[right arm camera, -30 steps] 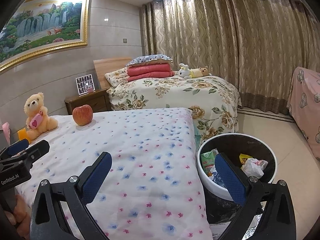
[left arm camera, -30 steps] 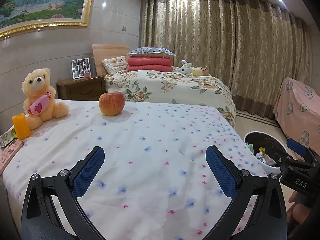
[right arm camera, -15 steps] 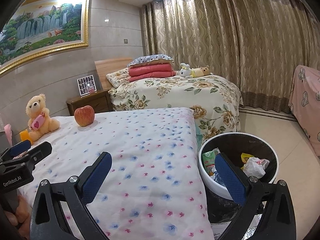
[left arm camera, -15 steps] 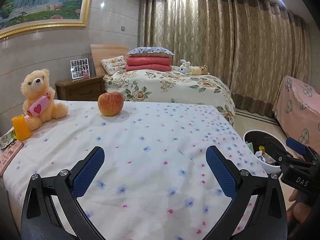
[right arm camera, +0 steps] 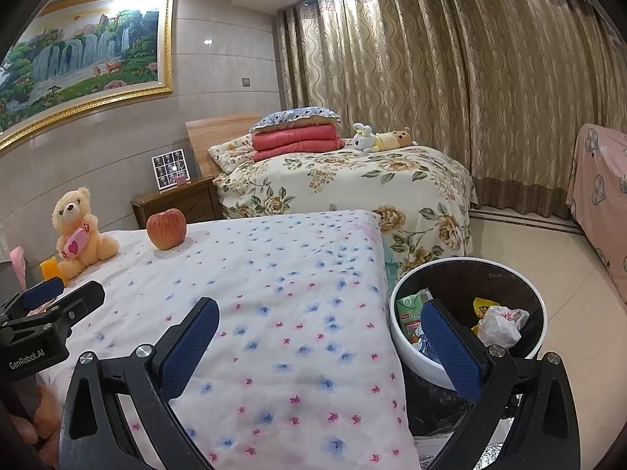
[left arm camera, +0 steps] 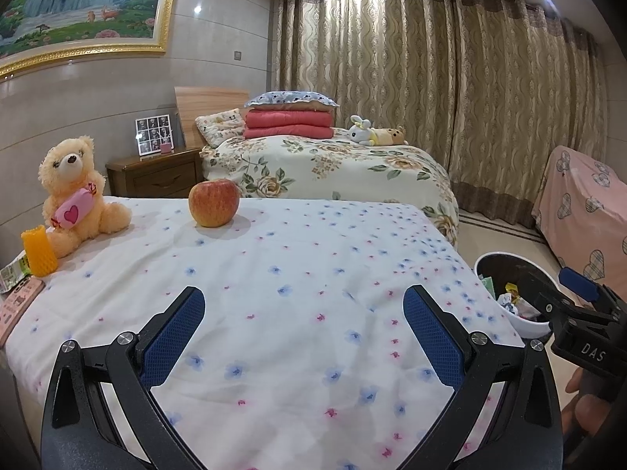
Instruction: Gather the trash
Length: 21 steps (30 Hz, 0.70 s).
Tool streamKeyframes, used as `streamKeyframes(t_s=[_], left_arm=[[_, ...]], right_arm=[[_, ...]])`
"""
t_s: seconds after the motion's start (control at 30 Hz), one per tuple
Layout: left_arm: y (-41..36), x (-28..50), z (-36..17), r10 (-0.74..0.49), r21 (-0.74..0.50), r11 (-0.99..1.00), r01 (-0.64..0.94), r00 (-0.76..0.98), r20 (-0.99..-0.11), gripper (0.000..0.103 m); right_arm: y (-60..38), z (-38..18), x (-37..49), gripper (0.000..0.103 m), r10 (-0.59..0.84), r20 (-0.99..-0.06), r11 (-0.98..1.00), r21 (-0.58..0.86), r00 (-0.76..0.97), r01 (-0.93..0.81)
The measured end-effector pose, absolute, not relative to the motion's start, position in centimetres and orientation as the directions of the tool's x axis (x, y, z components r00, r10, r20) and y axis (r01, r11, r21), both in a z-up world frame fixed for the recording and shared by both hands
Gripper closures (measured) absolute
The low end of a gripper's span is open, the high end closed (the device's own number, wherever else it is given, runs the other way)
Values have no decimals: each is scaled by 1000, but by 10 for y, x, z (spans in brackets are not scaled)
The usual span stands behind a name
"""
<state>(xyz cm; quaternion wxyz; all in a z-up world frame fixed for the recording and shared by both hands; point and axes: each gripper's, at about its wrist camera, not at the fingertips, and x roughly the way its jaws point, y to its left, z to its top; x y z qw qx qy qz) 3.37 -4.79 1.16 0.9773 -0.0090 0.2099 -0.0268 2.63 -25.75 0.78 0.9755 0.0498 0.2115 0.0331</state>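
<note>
Bedroom, floral bedspread [left arm camera: 298,274] being faced. Left wrist view: left gripper [left arm camera: 303,327] being held wide open, empty; foam net [left arm camera: 38,251] and wrappers [left arm camera: 13,272] lying far left by teddy [left arm camera: 74,196]. Right wrist view: right gripper [right arm camera: 319,338] being held wide open, empty, beside trash bin [right arm camera: 466,313], already part-filled. Next pickup likely being lined up; reach far left needed.

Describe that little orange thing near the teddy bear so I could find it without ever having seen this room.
Start at the near bed with the white, flower-dotted cover and go to its far left edge, where a cream teddy bear sits hugging a pink candy. Right in front of the bear stands the orange object: a small upright cylinder with a bumpy, netted surface, unlike the smooth round apple farther right.
</note>
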Motion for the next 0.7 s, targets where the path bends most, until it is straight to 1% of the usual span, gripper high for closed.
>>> streamKeyframes(t_s=[0.7], left_arm=[[-48, 34, 10, -58, -27, 998, 52, 908, -415, 0]], right_arm=[[-257, 8, 26, 0, 87, -413, 993, 112, 906, -44]])
